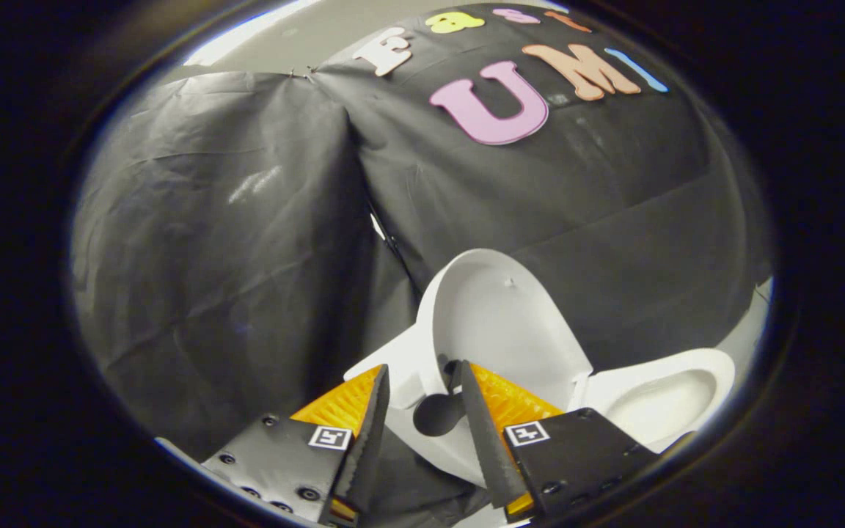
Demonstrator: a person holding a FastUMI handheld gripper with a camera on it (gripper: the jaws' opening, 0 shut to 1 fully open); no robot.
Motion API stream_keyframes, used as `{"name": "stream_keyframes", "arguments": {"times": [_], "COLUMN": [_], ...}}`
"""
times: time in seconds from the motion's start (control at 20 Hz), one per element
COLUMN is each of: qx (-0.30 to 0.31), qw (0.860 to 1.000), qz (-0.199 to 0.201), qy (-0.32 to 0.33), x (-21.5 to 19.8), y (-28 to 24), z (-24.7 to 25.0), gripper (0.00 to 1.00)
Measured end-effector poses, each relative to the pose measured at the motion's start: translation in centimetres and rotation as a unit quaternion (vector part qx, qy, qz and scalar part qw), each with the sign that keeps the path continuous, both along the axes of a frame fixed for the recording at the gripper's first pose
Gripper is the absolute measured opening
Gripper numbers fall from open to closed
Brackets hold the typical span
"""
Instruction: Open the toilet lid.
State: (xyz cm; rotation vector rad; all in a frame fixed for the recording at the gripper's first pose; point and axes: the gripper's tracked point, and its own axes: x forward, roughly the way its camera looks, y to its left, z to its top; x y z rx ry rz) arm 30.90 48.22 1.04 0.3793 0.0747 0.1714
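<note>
no readable text anywhere (only small square markers (329, 438) on the claw (422, 381) fingers).

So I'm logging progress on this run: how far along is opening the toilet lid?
It looks essentially done. The toilet lid stands raised, tilted back against the black cloth wall, with the seat and bowl exposed beside it. The gripper is open, its fingers apart just short of the lid's lower edge and pressing on nothing. What is left is at most backing away.
</note>
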Motion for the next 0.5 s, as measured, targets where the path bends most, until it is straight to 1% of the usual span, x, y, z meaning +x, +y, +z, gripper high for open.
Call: {"name": "stream_keyframes", "arguments": {"times": [0.3,0.4,0.5], "qx": [-0.043,-0.056,-0.075], "qw": [0.996,0.993,0.99], "qz": [-0.057,-0.068,-0.076], "qy": [-0.056,-0.075,-0.088], "x": [-1.5,-2.3,-3.3], "y": [-8.3,-11.2,-14.2], "z": [5.2,6.8,7.6], "gripper": [0.94,0.97,0.97]}}
